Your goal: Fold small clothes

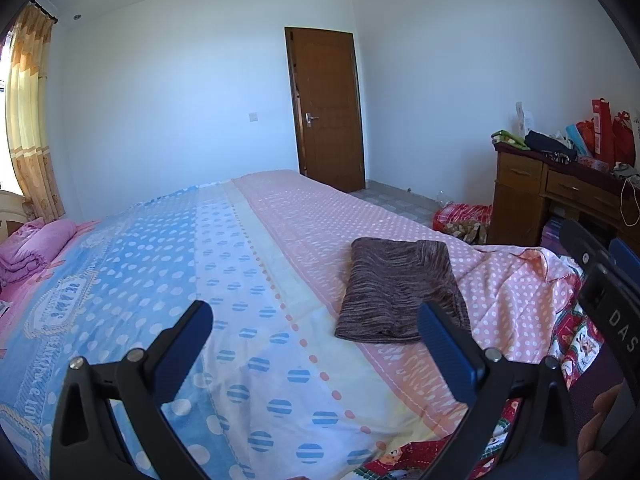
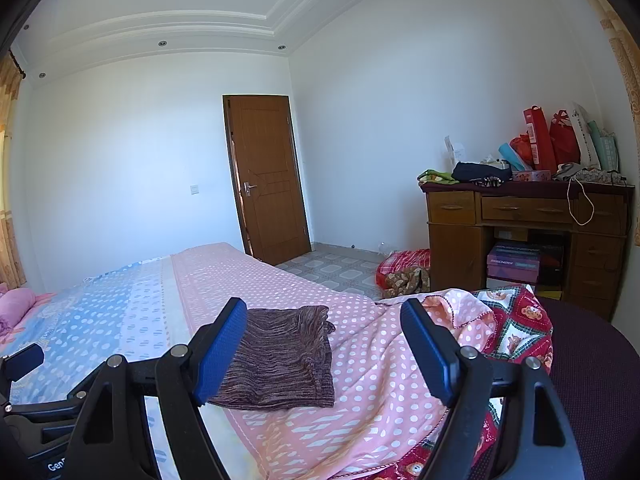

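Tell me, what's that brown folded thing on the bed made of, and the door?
The brown folded garment looks like soft knitted fabric: streaky mixed threads, matte, limp edges. The door looks like wood or wood veneer: brown grain, slight sheen.

A: Where does the left wrist view sit?

B: Low over the near end of the bed (image 1: 256, 264), facing along it toward the door (image 1: 326, 108) and tilted slightly down. The left gripper (image 1: 316, 316) frames the bottom edge.

A: And the right wrist view?

B: Just beside it, aimed more level, so more ceiling shows. The right gripper (image 2: 324, 312) frames its foreground, and the desk (image 2: 524, 232) stands fuller on the right.

A: What do both share?

B: The bed, the folded brown garment (image 1: 400, 288) lying close ahead, the door, the desk, and the far wall.
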